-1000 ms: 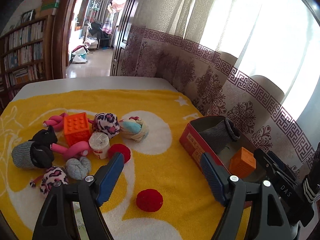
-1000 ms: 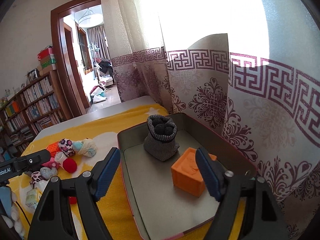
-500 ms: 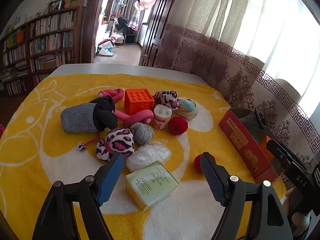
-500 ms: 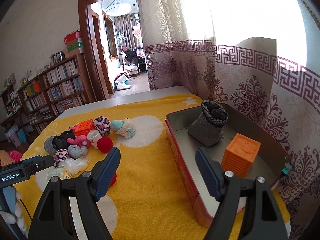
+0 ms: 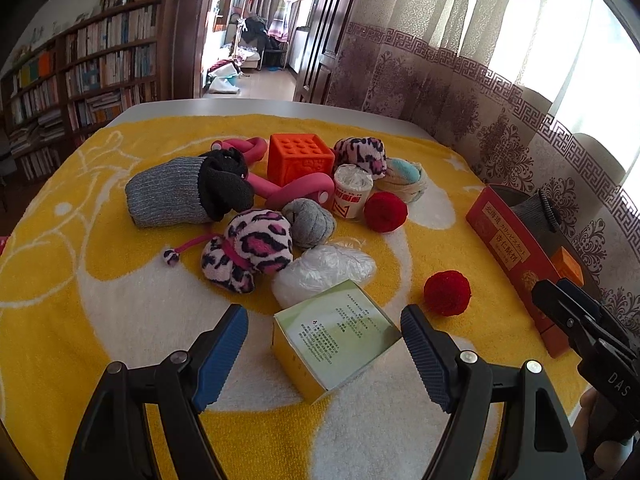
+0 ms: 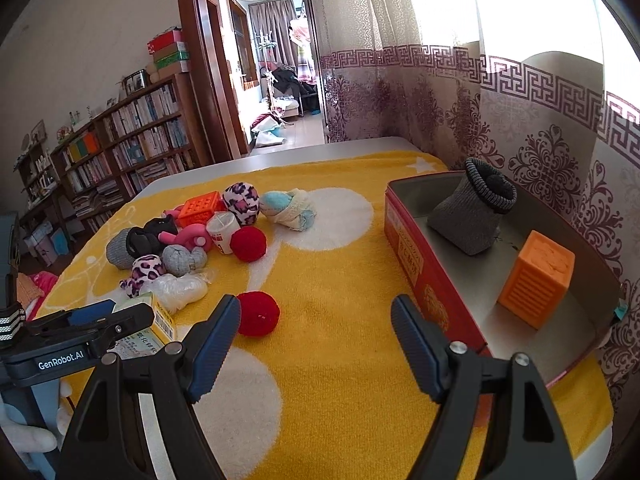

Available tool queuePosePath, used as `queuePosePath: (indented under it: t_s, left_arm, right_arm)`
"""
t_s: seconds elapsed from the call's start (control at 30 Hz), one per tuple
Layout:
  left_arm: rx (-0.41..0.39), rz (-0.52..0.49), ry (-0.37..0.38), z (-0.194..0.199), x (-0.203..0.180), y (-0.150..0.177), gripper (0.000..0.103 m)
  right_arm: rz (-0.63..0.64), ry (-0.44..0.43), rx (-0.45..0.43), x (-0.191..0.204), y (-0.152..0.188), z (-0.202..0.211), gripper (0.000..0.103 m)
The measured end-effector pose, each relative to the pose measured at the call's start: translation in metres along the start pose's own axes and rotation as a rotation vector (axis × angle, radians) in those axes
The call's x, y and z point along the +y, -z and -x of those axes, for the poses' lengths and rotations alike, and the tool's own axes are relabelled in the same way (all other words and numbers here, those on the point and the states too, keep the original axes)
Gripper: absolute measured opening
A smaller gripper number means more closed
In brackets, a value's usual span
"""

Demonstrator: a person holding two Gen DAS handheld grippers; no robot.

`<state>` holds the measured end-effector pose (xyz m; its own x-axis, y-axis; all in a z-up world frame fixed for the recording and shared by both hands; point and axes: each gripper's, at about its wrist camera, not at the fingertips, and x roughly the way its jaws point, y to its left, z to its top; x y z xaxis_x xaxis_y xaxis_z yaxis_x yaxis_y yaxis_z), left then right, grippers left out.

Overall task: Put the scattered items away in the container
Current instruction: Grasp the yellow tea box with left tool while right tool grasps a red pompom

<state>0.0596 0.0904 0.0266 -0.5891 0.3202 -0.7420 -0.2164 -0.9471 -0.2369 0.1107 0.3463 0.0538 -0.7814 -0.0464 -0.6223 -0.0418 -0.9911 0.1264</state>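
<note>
Your left claw (image 5: 324, 344) is spread, and the green carton (image 5: 336, 336) lies on the yellow towel (image 5: 60, 320) between its pads without touching either; nothing is pinched yet. Your right claw (image 6: 312, 340) is also spread and empty, hanging over bare towel between the near red ball (image 6: 258, 314) and the red tin (image 6: 416, 264), which sits at the right edge of the bench by the curtain. The tin already holds a grey sock (image 6: 472, 216) and an orange block (image 6: 536, 284), so the task looks barely begun: the rest of the pile lies in a heap past the carton. The carton is probably light, thin card with slick printed faces, so it should crush or skid if you squeeze hard. It lies askew to your pads, one corner pointing toward you, so turn the wrist to meet two flat opposite sides, low down near the towel, and close gently. The plastic bag (image 5: 324, 268) touches its far edge and may drag along, so lift straight up. The near ball looks soft and fuzzy; it should give under the pads and roll if nudged, so take it across its middle from above. The leopard socks (image 5: 248, 248) and the rolled grey sock (image 5: 312, 220) behind are soft bundles that will take any firm pinch through the bulk.
</note>
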Motion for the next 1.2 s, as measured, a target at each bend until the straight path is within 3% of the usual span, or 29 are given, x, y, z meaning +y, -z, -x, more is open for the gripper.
queuePosePath:
  t_s: [0.1, 1.13, 1.2]
  left_arm:
    - [0.000, 0.015, 0.003, -0.004, 0.003, 0.002, 0.088]
    - [0.048, -0.046, 0.104, -0.026, -0.010, 0.007, 0.088]
    - [0.037, -0.041, 0.114, -0.024, -0.009, 0.007, 0.082]
  right_arm:
    - [0.005, -0.005, 0.021, 0.003, 0.003, -0.006, 0.081]
    - [-0.009, -0.046, 0.119, 0.006, 0.002, -0.044, 0.081]
    - [-0.010, -0.048, 0.124, 0.006, 0.002, -0.045, 0.081]
